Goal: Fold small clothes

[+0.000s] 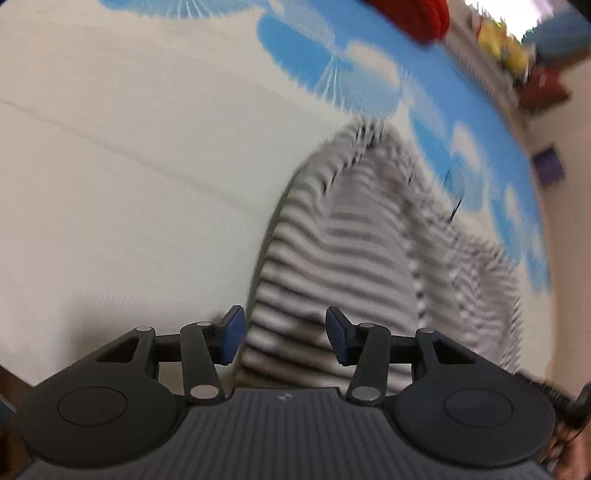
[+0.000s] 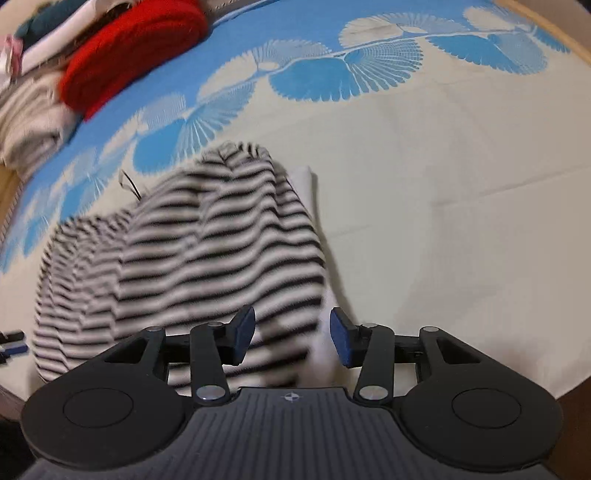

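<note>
A black-and-white striped garment [image 1: 343, 251] lies bunched on a cream bedsheet with blue fan patterns [image 1: 110, 166]. My left gripper [image 1: 282, 334] is open, its blue pads on either side of the garment's near edge. In the right wrist view the same striped garment [image 2: 192, 243] lies spread to the left, with a white inner part [image 2: 306, 184] showing at its right edge. My right gripper [image 2: 291, 338] is open over the garment's near right corner. Both views are blurred by motion.
A red knitted item [image 2: 129, 55] and a pile of folded cream and white clothes [image 2: 26, 118] lie at the far left of the bed. The red item also shows in the left wrist view [image 1: 413, 14]. Yellow and red things [image 1: 517, 62] sit beyond the bed.
</note>
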The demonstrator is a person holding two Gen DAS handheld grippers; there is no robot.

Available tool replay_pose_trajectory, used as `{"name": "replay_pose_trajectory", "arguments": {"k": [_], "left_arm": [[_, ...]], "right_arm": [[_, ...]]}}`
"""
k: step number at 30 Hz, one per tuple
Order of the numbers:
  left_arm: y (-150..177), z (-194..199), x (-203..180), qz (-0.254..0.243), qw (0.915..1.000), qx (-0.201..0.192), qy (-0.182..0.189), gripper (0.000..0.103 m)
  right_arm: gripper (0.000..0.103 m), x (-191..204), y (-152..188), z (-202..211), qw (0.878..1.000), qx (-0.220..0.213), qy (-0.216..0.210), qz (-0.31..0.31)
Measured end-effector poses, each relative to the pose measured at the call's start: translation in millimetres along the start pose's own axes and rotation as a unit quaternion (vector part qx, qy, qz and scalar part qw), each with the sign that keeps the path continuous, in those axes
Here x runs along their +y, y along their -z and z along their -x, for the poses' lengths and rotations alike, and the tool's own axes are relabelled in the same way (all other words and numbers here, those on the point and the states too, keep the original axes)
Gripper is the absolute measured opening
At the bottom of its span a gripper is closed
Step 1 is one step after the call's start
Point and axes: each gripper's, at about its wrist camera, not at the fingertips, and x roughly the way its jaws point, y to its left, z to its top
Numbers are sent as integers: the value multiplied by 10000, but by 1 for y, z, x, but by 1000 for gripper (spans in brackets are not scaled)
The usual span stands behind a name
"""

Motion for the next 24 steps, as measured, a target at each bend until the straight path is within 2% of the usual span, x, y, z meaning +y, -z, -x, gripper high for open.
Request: {"name": "replay_pose_trajectory", "arguments": {"k": [3,5,8,9,10,11,12,14,16,17,18,20,22,23,24], "left_arm": [[7,-8,-2,-182,9994,241,-196,53],[8,-12,-5,-239,9992,298,-132,53],[13,-21,-9,-354,9978,458,-314,52],[15,-24,-10,-402,9973,489,-367,45],[17,-24,-12,-448,9972,471,-377,35],[18,-23,-13,-493,9972,436,-354,10],[18,-19,-14,-555,9973,350,-319,1],[15,-1,-13,-594,9981,-122,-91,1],[12,28,-4,-415,9961,-750,206,1],[11,38,1,-338,9948,-931,224,0],[12,42,6,-306,9950,-947,63,1],[13,25,14,-189,9978,-411,-480,1],[19,-1,14,-411,9928,177,-1108,0],[24,-12,11,-666,9837,345,-1634,0],[25,-14,9,-796,9810,312,-1741,0]], "right_arm": [[47,-7,11,-4,9995,275,156,66],[47,-9,15,-3,9994,302,172,57],[46,-8,21,-5,9991,360,204,102],[46,-7,21,-5,9990,375,224,117],[37,-6,22,-5,9989,380,245,153],[28,-4,24,-5,9990,350,228,173],[9,-3,23,-5,9992,323,142,167],[6,-2,20,-1,9998,142,-40,111],[4,-8,15,19,9986,-379,-345,-96],[4,-14,13,31,9958,-681,-527,-308],[4,-22,11,41,9928,-894,-617,-499],[3,-35,11,43,9934,-820,-429,-682],[3,-38,16,24,9981,-221,-22,-570],[3,-37,19,12,9986,109,157,-498],[3,-36,22,3,9980,360,328,-412]]}}
